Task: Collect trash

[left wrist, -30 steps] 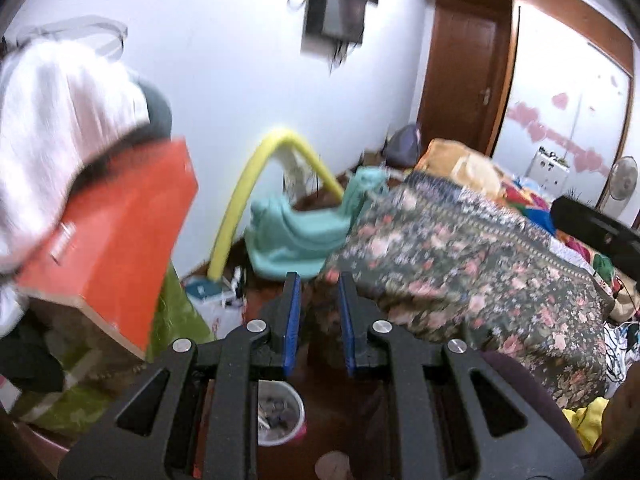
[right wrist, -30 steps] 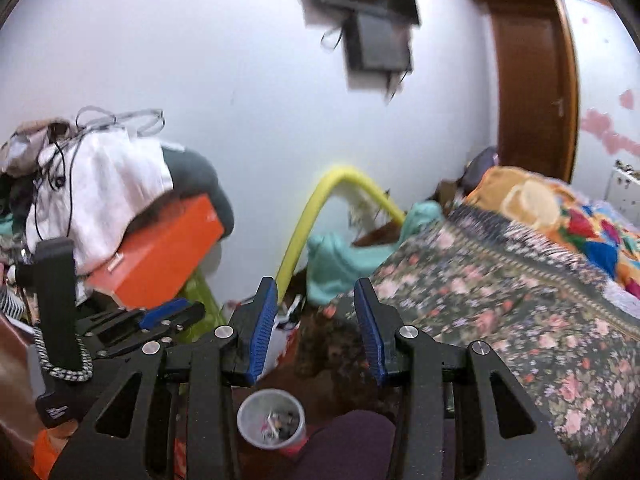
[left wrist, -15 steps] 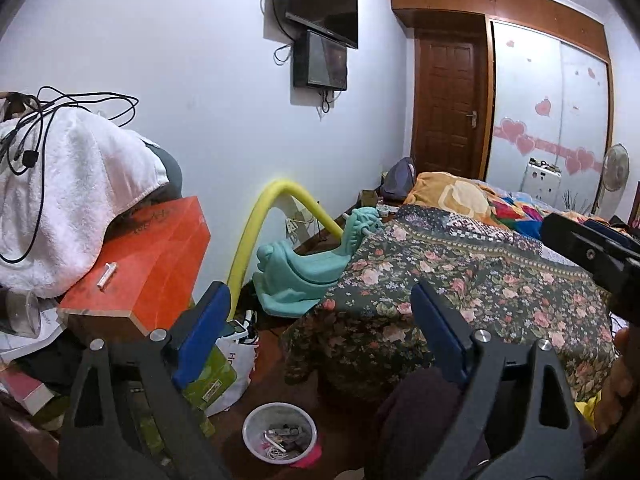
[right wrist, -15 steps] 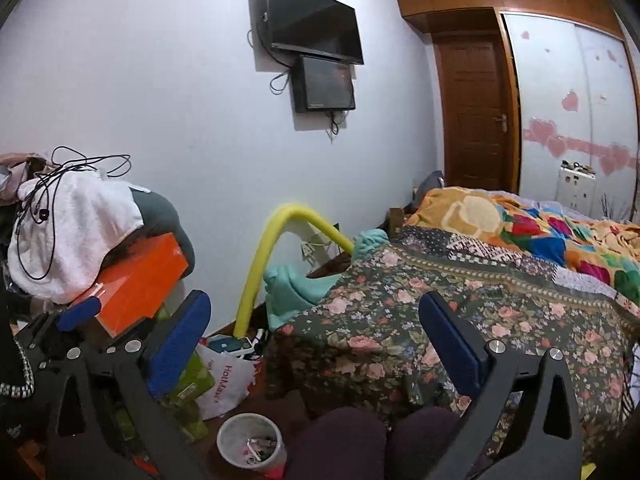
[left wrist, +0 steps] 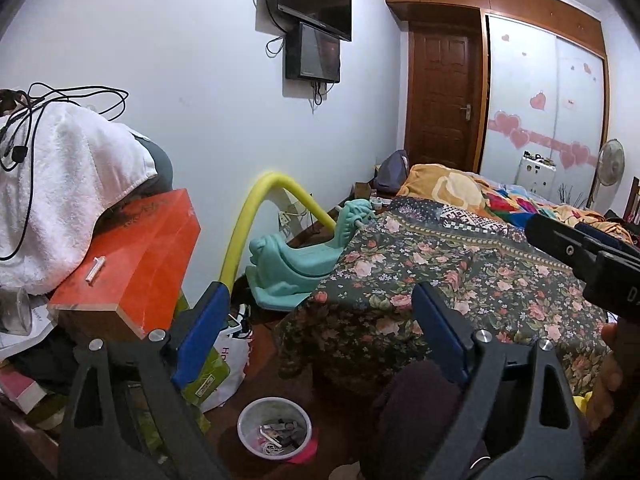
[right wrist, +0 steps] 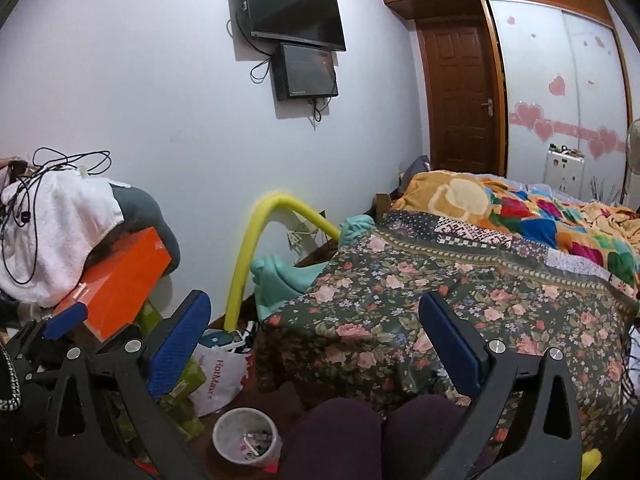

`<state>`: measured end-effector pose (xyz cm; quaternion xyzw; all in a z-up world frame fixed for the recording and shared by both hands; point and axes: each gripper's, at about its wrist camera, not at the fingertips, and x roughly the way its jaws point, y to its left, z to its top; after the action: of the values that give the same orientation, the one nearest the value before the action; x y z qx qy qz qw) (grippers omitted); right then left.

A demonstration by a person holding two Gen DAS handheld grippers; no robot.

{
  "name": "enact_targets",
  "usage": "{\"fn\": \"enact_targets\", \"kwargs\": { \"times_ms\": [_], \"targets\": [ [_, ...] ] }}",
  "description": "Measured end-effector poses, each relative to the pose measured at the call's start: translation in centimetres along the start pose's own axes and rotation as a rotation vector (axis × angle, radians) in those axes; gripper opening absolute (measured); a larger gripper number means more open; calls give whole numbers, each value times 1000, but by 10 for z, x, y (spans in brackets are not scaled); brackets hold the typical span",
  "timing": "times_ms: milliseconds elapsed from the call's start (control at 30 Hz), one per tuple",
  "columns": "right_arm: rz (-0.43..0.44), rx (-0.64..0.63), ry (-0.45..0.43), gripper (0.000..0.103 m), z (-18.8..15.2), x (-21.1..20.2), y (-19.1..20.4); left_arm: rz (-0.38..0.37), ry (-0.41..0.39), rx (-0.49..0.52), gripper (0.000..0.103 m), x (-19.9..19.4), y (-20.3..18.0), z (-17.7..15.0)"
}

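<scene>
A small white bin (left wrist: pixel 274 428) with bits of trash inside stands on the dark floor, below and between my two grippers. In the left wrist view my left gripper (left wrist: pixel 320 300) is open wide, with nothing between its blue pads. The right wrist view shows the same bin (right wrist: pixel 245 438) at the bottom. My right gripper (right wrist: pixel 316 304) is also open wide and empty above it. Both grippers point over the bin toward the foot of the bed. One blue finger (right wrist: pixel 66 316) of the left gripper shows at the left edge of the right wrist view.
A bed with a floral cover (left wrist: pixel 460 280) fills the right. On the left, an orange box (left wrist: pixel 132 264) and a white towel with cables (left wrist: pixel 60 184) are piled up. A white plastic bag (right wrist: pixel 218 372), a yellow foam tube (left wrist: pixel 244 232) and the person's knees (right wrist: pixel 332 436) crowd the bin.
Both grippers' jaws have gone from nearly closed to wide open. Both views have lifted and steadied, so that more of the wall and the screens shows.
</scene>
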<state>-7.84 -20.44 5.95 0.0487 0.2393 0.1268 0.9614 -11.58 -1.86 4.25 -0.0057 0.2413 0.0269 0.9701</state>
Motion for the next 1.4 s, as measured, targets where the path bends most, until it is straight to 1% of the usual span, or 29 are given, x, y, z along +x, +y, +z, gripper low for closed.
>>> {"fn": "enact_targets", "kwargs": {
  "times_ms": [567,1400],
  "targets": [
    [1,-57,16,103,0,3,9,14,20,7,94,3,-1,-3],
    [8,-68,28,103,1,7,8,11,22,8,96,5,-2,-3]
  ]
}}
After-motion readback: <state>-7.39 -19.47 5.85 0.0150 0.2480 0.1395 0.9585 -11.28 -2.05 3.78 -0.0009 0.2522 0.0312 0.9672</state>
